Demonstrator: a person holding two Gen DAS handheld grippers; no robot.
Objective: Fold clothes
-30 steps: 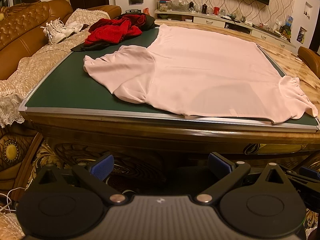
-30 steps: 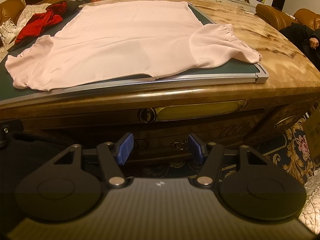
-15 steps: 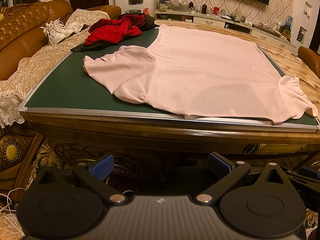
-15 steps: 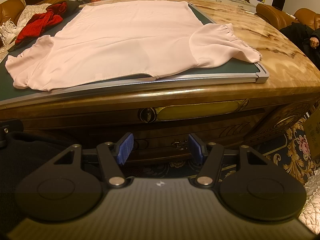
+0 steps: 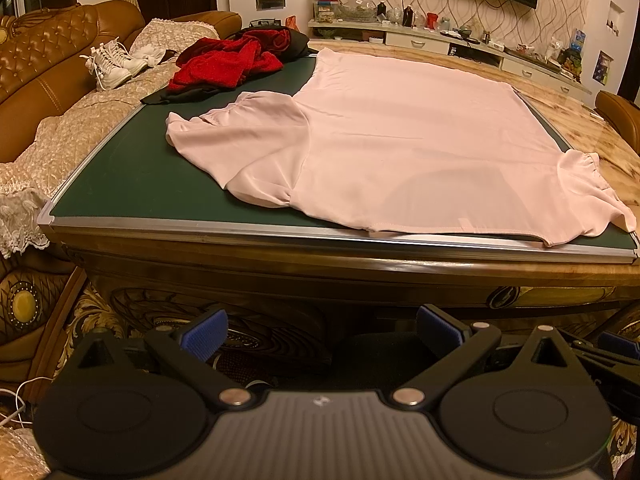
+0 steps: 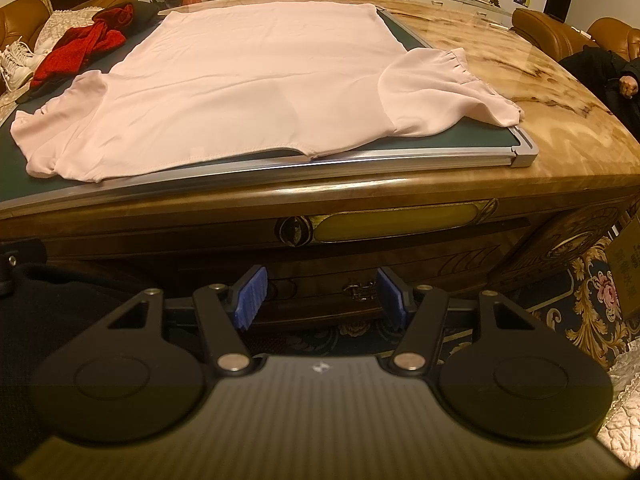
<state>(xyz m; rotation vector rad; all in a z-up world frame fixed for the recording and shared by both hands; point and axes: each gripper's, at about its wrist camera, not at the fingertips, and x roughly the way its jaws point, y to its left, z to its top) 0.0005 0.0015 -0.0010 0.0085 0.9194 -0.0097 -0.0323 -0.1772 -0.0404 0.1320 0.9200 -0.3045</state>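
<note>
A pale pink short-sleeved top (image 5: 400, 148) (image 6: 248, 92) lies spread flat on a dark green mat (image 5: 132, 176) (image 6: 404, 28) with a metal rim, neckline toward me and both sleeves out to the sides. My left gripper (image 5: 320, 334) hangs open below the table's front edge, blue pads wide apart with nothing between them. My right gripper (image 6: 320, 296) is also open and empty, in front of the table's carved drawer panel. Neither one touches the cloth.
A heap of red and black clothes (image 5: 232, 64) (image 6: 80, 48) sits at the mat's far left corner. White shoes (image 5: 112, 64) rest on a brown sofa (image 5: 44, 64) to the left. The marble tabletop (image 6: 540, 92) extends right of the mat. A cluttered sideboard (image 5: 440, 36) lines the far wall.
</note>
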